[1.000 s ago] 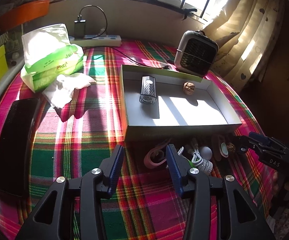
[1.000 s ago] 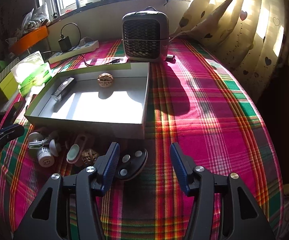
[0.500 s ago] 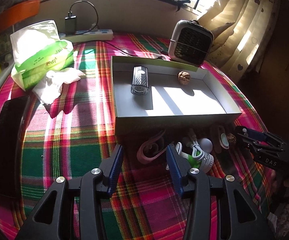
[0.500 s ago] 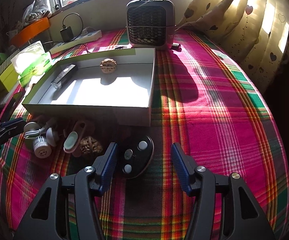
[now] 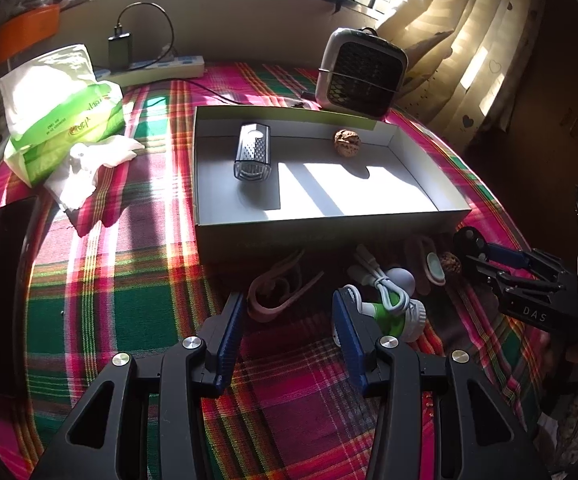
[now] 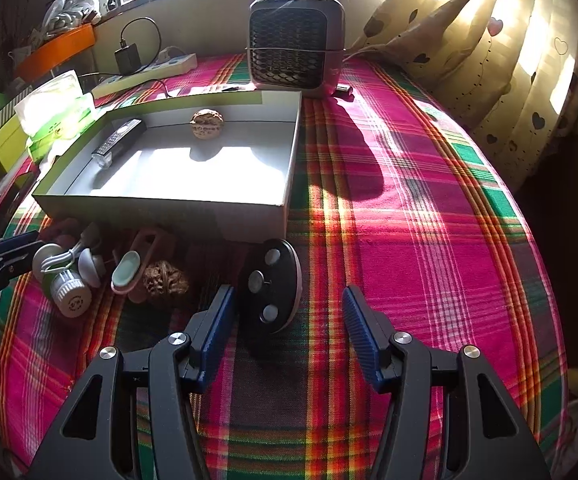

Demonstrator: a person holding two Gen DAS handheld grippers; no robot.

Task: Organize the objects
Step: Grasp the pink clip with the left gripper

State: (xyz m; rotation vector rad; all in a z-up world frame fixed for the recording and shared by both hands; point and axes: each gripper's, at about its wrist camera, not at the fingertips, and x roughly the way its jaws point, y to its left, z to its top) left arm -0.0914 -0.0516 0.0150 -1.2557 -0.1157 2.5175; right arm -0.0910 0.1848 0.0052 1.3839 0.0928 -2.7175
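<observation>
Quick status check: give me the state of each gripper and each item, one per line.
left gripper: open, empty
right gripper: open, empty
box: open-topped
grater: lying in box
walnut: in box
second walnut: on cloth, outside box
black disc: on cloth, tilted

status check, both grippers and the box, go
Left gripper open, over pink clip. Right gripper open, nearing black disc. Box holds grater and walnut. Nothing blocking.
</observation>
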